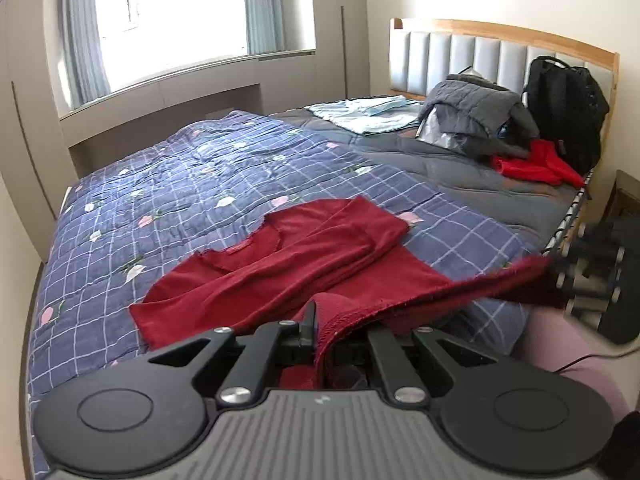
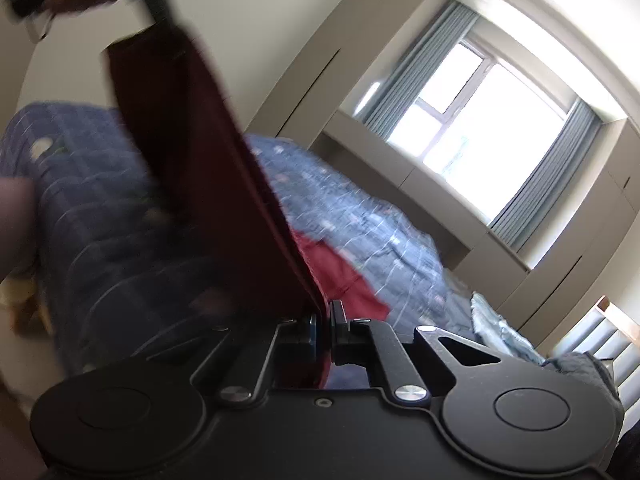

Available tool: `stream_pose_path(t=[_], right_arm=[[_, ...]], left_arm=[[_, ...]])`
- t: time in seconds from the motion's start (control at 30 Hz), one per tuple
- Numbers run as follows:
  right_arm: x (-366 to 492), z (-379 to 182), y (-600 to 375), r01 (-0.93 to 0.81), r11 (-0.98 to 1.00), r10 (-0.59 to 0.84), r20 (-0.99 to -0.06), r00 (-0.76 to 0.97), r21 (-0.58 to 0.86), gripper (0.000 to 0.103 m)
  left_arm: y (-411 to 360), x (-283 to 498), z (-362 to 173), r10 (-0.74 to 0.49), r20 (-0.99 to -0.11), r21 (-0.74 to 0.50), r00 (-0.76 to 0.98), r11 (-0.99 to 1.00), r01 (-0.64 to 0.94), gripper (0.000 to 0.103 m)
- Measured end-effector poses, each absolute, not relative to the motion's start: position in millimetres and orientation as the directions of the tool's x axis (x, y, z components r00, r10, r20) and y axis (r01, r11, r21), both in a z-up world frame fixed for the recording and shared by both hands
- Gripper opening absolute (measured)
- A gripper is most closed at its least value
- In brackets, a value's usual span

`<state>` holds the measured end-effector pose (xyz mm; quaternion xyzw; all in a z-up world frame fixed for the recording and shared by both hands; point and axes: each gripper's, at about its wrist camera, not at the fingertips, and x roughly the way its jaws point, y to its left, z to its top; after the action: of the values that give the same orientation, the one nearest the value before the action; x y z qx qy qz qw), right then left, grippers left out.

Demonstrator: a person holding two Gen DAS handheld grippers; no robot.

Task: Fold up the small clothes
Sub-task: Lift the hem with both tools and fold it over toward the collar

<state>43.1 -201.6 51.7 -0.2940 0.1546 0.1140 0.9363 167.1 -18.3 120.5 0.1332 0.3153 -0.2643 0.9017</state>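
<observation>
Landmark: the blue checked quilt with small flower print (image 1: pixel 224 184), covering the near half of the bed.

Left of quilt centre: bare quilt only. The window lies beyond the quilt's far edge.

Centre of the quilt's near half: dark red knitted long-sleeved top (image 1: pixel 288 264), neckline toward the window side, one sleeve folded across the body. Most of it lies flat; its near hem is lifted off the quilt.

Near edge, centre: left gripper (image 1: pixel 320 316), jaws pinched together on one corner of the red hem, cloth bunched between the pads.

Near edge, right: right gripper (image 2: pixel 326 312), jaws likewise closed on the hem's other end; in its own view the fabric runs up from the jaws as a taut band. That view is blurred.

Beyond the quilt, right, by the headboard: folded pale blue cloth (image 1: pixel 368 114), grey padded jacket (image 1: pixel 476 112), black backpack (image 1: pixel 564 108), bright red garment (image 1: pixel 536 164).

Judgement: hem-to-neck fold in hand. Do well by keeping the hem taut and level between both grips, carrying both corners toward the neckline at equal pace, laying edge on edge, then releasing together. Risk: uneven tension skews the fold or drags the folded sleeve.
</observation>
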Motion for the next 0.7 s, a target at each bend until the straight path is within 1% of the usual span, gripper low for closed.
stream_pose_path(t=[0.13,0.27,0.33,0.47,0.57,0.7], right_arm=[[95,80,-211,-0.333,0.795,0.169,-0.341,0.925,-0.507,0.006],[158,90,-206,-0.355,0.759,0.194,-0.331,0.923,-0.546,0.006],[192,93,-205,-0.368,0.753,0.199,-0.344,0.918,-0.545,0.006],[266,85,-200,-0.404,0.748,0.203,-0.398,0.895,-0.526,0.006],[317,71,-197,-0.443,0.752,0.215,-0.455,0.864,-0.487,0.006],[370,46,-194,-0.502,0.749,0.239,-0.530,0.814,-0.432,0.006]], left_arm=[[-16,195,123,-0.325,-0.638,0.108,0.698,0.860,0.499,0.004],[-13,241,126,-0.264,-0.638,0.150,0.723,0.879,0.453,0.004],[-11,270,125,-0.244,-0.641,0.161,0.728,0.884,0.438,0.004],[-7,336,112,-0.221,-0.665,0.163,0.713,0.890,0.427,0.004],[-2,388,93,-0.224,-0.689,0.180,0.690,0.868,0.462,0.004],[10,449,64,-0.258,-0.747,0.132,0.613,0.846,0.516,0.005]])
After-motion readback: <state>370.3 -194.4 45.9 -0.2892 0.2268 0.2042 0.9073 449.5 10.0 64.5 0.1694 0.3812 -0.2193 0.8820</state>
